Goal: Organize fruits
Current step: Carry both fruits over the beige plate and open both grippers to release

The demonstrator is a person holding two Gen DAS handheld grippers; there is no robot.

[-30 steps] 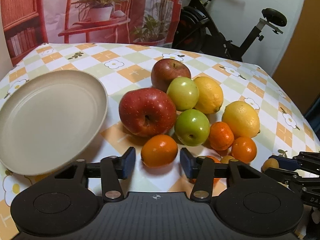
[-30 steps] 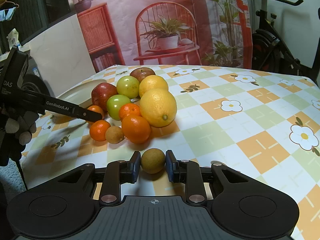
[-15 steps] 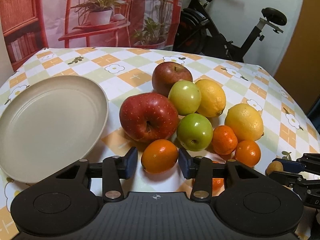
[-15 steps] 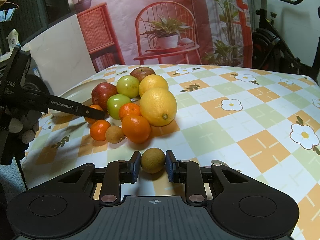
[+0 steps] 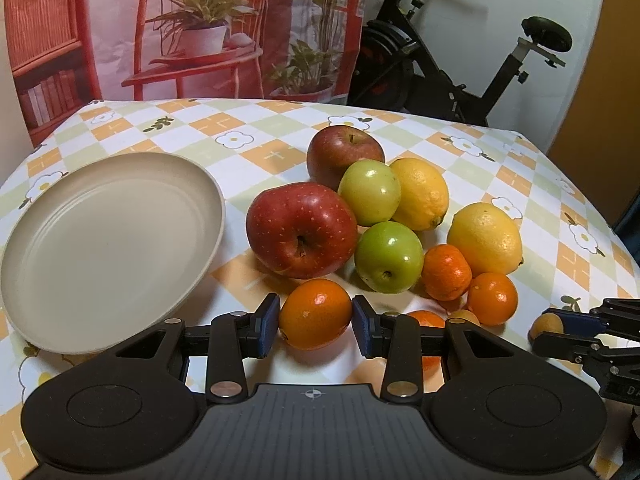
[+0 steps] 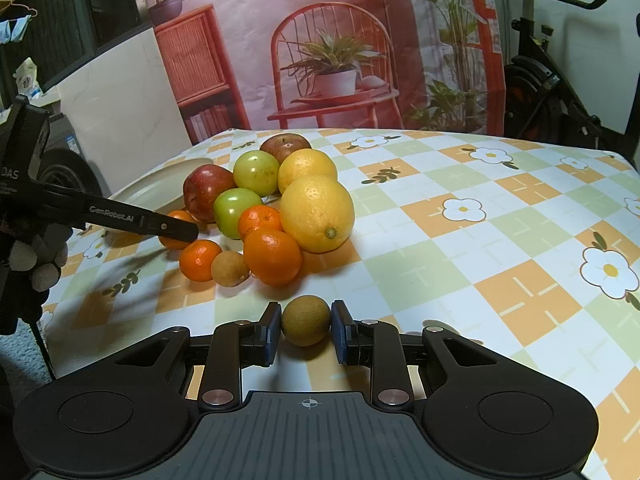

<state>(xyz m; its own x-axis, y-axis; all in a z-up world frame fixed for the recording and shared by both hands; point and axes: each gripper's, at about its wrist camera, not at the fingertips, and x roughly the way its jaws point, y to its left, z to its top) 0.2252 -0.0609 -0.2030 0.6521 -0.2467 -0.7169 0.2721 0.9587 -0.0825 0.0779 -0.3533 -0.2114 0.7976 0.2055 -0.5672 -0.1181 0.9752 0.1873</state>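
A pile of fruit lies on the checked tablecloth: two red apples [image 5: 301,230], two green apples [image 5: 389,257], two lemons [image 5: 485,239], several mandarins [image 5: 447,271] and a small brown fruit [image 6: 229,268]. My left gripper [image 5: 315,319] is shut on an orange mandarin [image 5: 315,314] at the pile's near edge. My right gripper [image 6: 306,327] is shut on a small brown round fruit [image 6: 306,320] just in front of the pile; it also shows in the left wrist view [image 5: 546,325]. A beige plate [image 5: 72,272] lies empty to the left of the pile.
An exercise bike [image 5: 460,68] stands behind the table's far right edge. A printed backdrop [image 5: 192,28] hangs behind the table. The table's right edge [image 5: 592,208] lies close to the lemons.
My left gripper has moved forward and closed its pads onto the mandarin. My right gripper has stayed still, holding the brown fruit.
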